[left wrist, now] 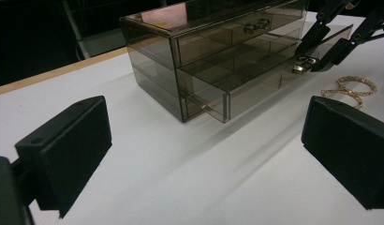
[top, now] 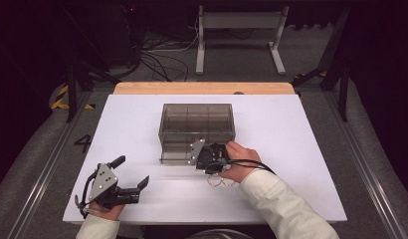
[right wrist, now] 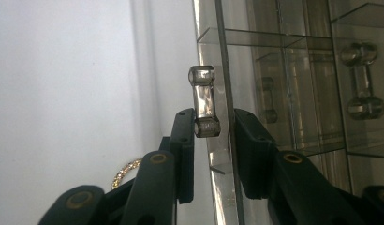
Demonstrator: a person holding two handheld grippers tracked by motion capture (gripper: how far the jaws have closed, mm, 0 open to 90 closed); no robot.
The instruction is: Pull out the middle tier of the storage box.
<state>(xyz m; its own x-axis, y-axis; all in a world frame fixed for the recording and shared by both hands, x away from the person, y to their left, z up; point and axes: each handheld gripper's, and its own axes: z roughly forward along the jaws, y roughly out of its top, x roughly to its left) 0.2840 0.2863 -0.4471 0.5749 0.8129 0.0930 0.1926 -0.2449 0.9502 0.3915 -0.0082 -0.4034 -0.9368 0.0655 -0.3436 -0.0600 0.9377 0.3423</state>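
Right gripper (right wrist: 213,140): jaws pinching the clear drawer handle (right wrist: 204,101)
Drawer (left wrist: 255,79): partly pulled out of smoky organizer box (top: 197,130) mid-table
Left gripper (top: 132,174): jaws spread, nothing between them
Gold chain (left wrist: 350,90): on table (top: 301,129) beside the drawer

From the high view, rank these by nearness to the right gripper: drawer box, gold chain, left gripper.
1. Drawer box: the right gripper is at its front, on a drawer handle.
2. Gold chain: just behind, beside the hand.
3. Left gripper: far off, near the table's left corner.

Smoky clear drawer box (top: 197,119), gold chain (left wrist: 351,89), white table (top: 291,129).
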